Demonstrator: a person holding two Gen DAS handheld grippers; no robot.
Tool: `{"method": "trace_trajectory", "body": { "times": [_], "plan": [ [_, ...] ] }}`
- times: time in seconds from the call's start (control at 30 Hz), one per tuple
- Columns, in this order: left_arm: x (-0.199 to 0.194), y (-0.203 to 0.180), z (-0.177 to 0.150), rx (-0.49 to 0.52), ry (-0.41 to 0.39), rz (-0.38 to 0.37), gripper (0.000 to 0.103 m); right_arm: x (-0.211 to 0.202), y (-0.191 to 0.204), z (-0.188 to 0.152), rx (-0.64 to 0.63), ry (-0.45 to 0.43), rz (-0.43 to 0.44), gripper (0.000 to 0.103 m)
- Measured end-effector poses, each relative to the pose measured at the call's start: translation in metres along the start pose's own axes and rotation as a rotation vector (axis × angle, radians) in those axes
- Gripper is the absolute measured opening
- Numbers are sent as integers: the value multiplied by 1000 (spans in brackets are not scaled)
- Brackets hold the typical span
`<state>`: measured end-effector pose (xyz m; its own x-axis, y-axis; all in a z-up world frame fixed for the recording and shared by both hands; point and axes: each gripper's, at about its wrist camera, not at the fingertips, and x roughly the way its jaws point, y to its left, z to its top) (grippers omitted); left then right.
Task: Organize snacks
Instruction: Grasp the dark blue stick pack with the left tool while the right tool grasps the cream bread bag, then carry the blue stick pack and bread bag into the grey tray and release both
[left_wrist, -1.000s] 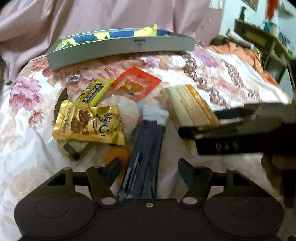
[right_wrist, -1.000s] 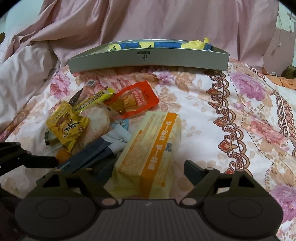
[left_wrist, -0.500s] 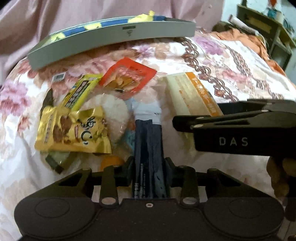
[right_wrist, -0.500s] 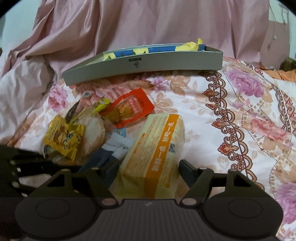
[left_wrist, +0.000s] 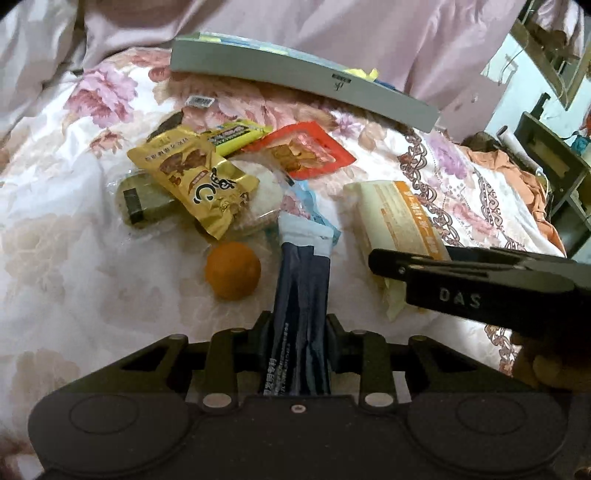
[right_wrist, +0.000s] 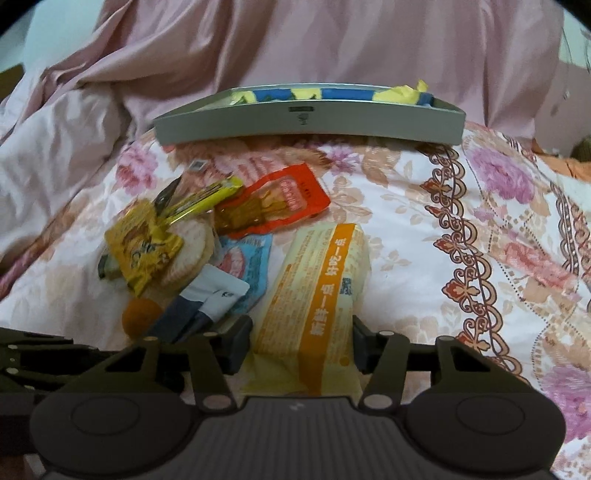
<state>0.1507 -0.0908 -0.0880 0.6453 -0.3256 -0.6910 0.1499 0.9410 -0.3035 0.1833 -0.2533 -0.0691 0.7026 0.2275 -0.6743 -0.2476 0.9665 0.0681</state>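
The left gripper is pinched on the near end of the dark blue packet, which lies on the flowered bedspread beside the orange fruit; the right gripper has just been closing its jaws on the yellow and orange pack, and its pads now seem to touch both sides. To do this well, I think both should lift straight up before moving to the grey tray behind the pile; the soft pack may sag, so the grip should be firm but not crushing.
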Motion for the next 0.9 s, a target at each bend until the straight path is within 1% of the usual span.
{"method": "trace_trajectory", "body": {
  "times": [0.1, 0.2, 0.23, 0.3, 0.4, 0.43, 0.53, 0.67, 0.73, 0.9],
  "plan": [
    [3, 0, 0, 32, -11, 1, 34, 0, 5, -3, -31, -9, -15, 60],
    [9, 2, 5, 52, 1, 3, 39, 6, 6, -3, -30, -29, -19, 65],
    [11, 3, 8, 57, 8, 1, 39, 10, 6, -3, -32, -29, -24, 67],
    [14, 4, 11, 63, 17, -2, 39, 17, 6, -3, -26, -25, -32, 69],
    [18, 4, 12, 60, 20, -1, 41, 22, 1, -3, 8, -14, -28, 70],
    [18, 3, 13, 64, 21, 3, 41, 23, -1, -4, 18, -12, -23, 69],
    [18, 0, 13, 73, 22, 19, 35, 23, -1, -4, 8, -13, -28, 63],
    [13, 0, 13, 44, 19, 19, 30, 19, 5, -5, -25, -35, -46, 60],
    [7, -3, 11, 50, 13, 22, 29, 16, 9, -5, -61, -53, -55, 59],
    [-9, -9, 4, 53, -7, 24, 27, 4, 24, -5, -196, -131, -113, 58]
  ]
}}
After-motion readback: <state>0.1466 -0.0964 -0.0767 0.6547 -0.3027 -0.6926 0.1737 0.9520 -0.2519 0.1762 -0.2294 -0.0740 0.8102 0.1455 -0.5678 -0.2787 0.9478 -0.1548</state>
